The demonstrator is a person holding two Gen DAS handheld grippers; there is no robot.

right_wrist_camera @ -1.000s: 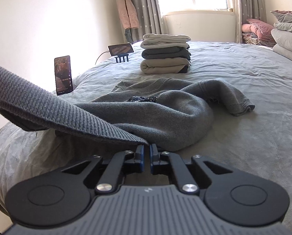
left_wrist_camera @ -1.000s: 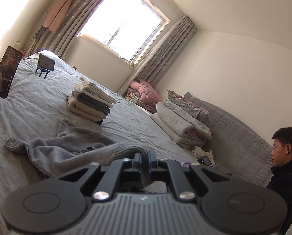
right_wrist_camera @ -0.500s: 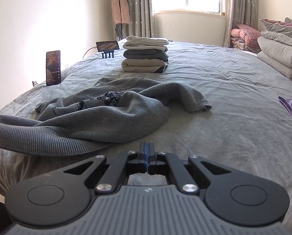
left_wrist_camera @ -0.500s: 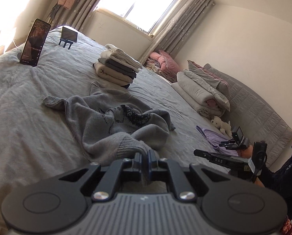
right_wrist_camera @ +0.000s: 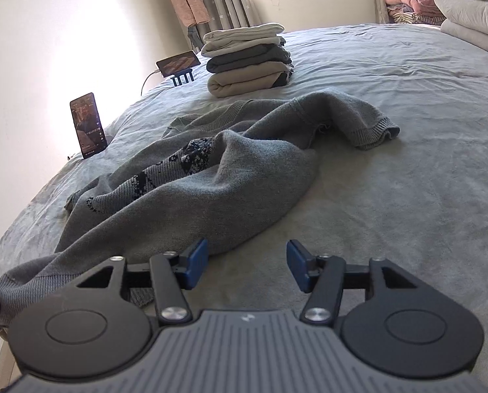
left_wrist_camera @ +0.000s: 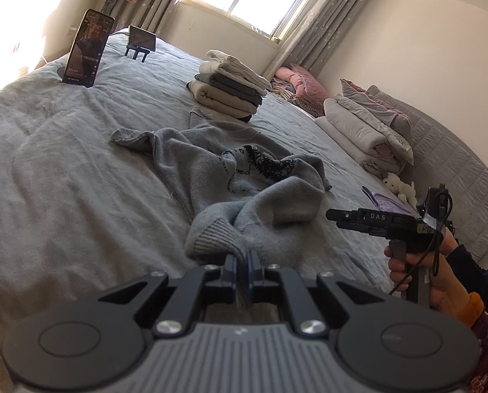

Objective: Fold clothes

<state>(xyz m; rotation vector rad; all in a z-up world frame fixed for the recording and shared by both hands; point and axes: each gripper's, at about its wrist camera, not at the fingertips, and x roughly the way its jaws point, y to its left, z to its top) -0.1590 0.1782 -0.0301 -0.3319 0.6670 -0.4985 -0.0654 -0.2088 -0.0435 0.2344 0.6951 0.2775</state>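
The grey knit sweater (left_wrist_camera: 244, 177) lies crumpled, unfolded, on the grey bed cover (left_wrist_camera: 63, 163), between the grippers and the stack of folded clothes (left_wrist_camera: 230, 91). The stack sits just beyond the sweater's neckline.

Left gripper (left_wrist_camera: 243, 262): jaws pressed together, pinching the ribbed hem of the sweater; knit fabric shows between the fingers.

Right gripper (right_wrist_camera: 247, 267): jaws spread wide, holding nothing. Its left pad (right_wrist_camera: 196, 263) sits just beside the near fold of the sweater; whether it touches cannot be told. In the left wrist view this gripper (left_wrist_camera: 334, 216) is held in a hand (left_wrist_camera: 420, 275), low over the cover, on the side of the sweater away from the upright phone (left_wrist_camera: 88, 52).

A second phone on a blue stand (left_wrist_camera: 140, 41) stands beyond the upright phone, level with the stack.
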